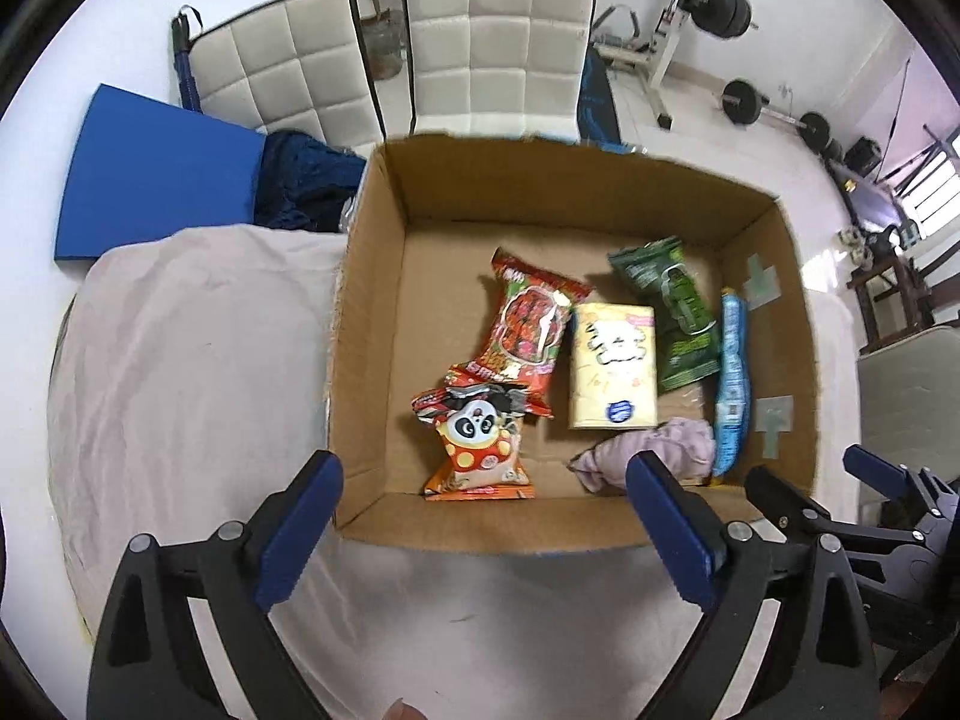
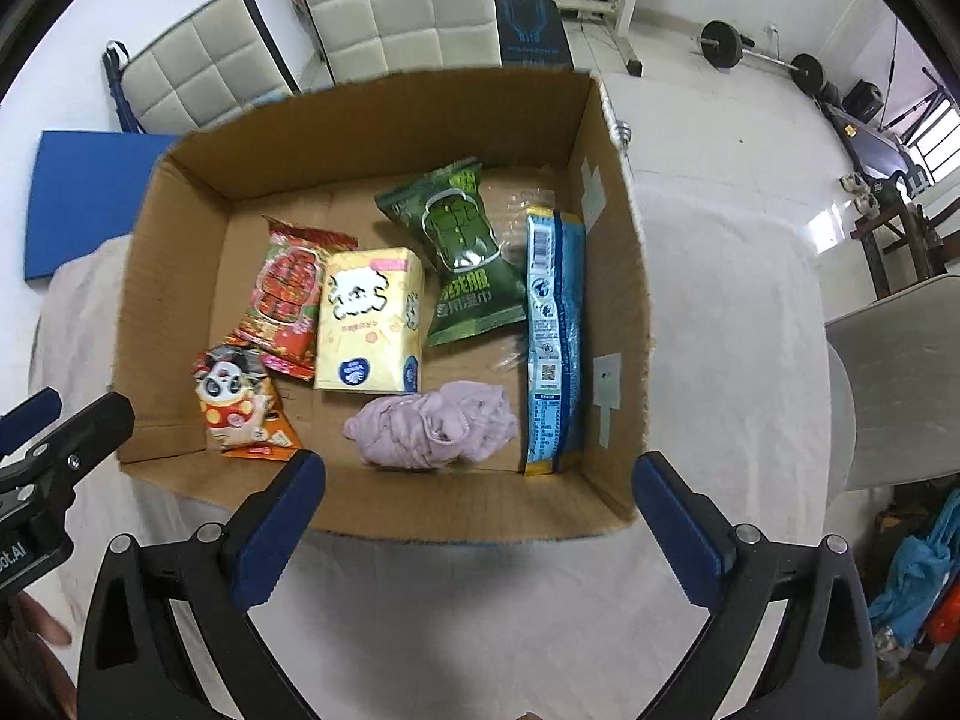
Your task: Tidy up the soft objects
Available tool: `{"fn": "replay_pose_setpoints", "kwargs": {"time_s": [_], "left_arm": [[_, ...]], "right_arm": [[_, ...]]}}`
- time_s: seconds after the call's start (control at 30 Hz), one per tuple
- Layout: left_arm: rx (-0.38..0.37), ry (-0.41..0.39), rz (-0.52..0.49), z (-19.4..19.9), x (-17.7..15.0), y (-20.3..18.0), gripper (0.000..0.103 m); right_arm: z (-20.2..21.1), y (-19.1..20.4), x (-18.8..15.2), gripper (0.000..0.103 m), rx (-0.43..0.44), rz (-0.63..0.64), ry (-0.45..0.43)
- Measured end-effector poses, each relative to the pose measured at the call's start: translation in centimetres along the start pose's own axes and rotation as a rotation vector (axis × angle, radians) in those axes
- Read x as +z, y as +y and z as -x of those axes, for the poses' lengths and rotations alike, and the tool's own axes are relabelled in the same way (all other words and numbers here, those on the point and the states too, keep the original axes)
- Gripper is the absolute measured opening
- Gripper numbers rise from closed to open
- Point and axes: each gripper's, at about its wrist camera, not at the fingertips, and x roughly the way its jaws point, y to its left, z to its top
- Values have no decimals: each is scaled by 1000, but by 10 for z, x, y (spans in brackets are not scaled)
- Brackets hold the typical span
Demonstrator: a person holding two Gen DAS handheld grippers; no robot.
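An open cardboard box (image 1: 372, 324) (image 2: 624, 312) stands on a table covered with a pale cloth. Inside lie a panda snack pack (image 1: 480, 450) (image 2: 240, 402), a red snack pack (image 1: 531, 324) (image 2: 288, 294), a yellow tissue pack (image 1: 612, 366) (image 2: 372, 318), a green wipes pack (image 1: 672, 306) (image 2: 468, 252), a blue pack (image 1: 732, 384) (image 2: 552, 336) and a crumpled lilac cloth (image 1: 660, 450) (image 2: 432, 426). My left gripper (image 1: 483, 531) is open and empty, just before the box's near wall. My right gripper (image 2: 480, 531) is open and empty, also before the near wall.
Two white padded chairs (image 1: 498, 42) (image 2: 396, 6) stand behind the table. A blue mat (image 1: 156, 174) (image 2: 84, 198) and a dark blue fabric (image 1: 306, 186) lie at the back left. Weights and a barbell rack (image 1: 690, 6) stand at the back right. The pale cloth (image 1: 198, 360) spreads left of the box.
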Motion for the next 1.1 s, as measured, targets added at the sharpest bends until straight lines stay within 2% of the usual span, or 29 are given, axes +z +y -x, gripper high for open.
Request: {"fn": "replay_pose_setpoints", "kwargs": {"time_s": [0.17, 0.33, 0.63, 1.1], "left_arm": [[-18, -88, 16, 53, -17, -5, 97], [-42, -164, 23, 108, -42, -10, 97], [-44, -246, 25, 194, -85, -17, 97], [-37, -298, 0, 264, -129, -25, 97]], "right_arm": [[47, -5, -14, 103, 17, -4, -66], [108, -15, -44, 103, 16, -2, -142], [204, -26, -101, 103, 19, 21, -229], [310, -33, -168, 103, 78, 24, -313]]}}
